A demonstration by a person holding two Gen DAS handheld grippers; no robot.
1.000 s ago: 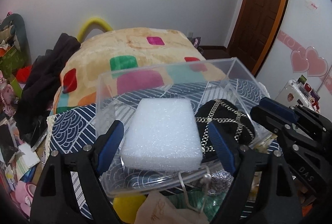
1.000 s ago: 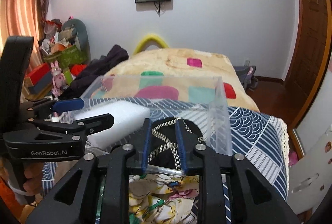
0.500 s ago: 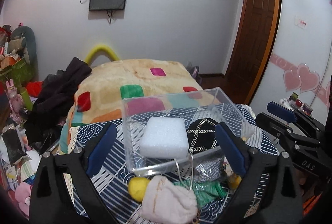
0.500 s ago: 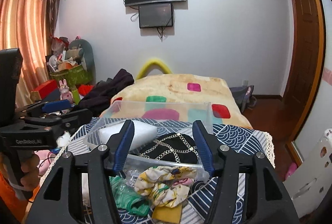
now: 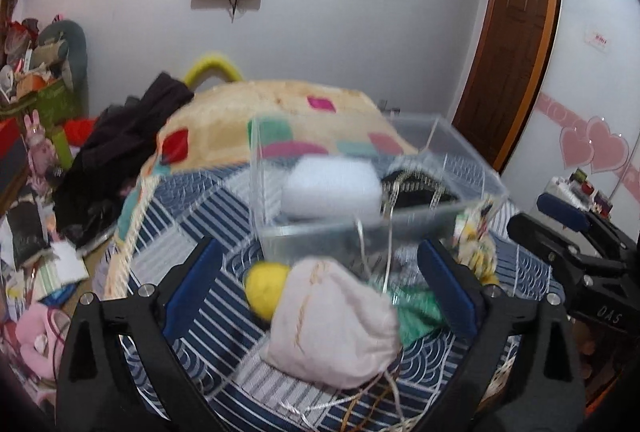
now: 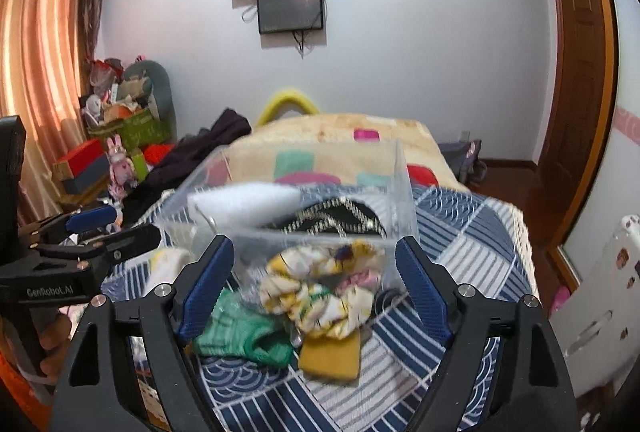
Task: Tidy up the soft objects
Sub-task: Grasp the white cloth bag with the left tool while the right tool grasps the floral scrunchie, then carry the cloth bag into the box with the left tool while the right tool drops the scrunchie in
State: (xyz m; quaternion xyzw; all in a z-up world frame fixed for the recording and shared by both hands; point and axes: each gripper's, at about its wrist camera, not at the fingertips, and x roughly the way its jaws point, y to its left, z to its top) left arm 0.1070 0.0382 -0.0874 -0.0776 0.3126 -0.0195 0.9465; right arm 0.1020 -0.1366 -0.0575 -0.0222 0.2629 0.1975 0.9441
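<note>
A clear plastic box [image 5: 472, 160] stands on the blue patterned cloth [image 5: 188, 200]. In it lie a white foam block [image 5: 332, 184] and a black chain-trimmed item [image 5: 416, 192]. In front of the box lie a pale pink pouch [image 5: 332, 328], a yellow ball [image 5: 264, 284] and a green knit piece [image 5: 416, 312]. My left gripper [image 5: 320, 284] is open and empty above the pouch. My right gripper [image 6: 316, 288] is open and empty above a floral scrunchie [image 6: 316, 292], the green knit piece [image 6: 240, 336] and a mustard cloth [image 6: 332, 356]. The box [image 6: 400, 184] stands just beyond.
A beige blanket with coloured patches [image 5: 272, 112] covers the bed behind the box. Dark clothes [image 5: 132, 136] lie at its left. Clutter and toys [image 6: 116, 136] fill the left floor. A wooden door [image 5: 516, 48] is at the right.
Both grippers have pulled back from the box and opened wide. The right one let go of the black chain-trimmed item, which now lies in the box beside the foam block.
</note>
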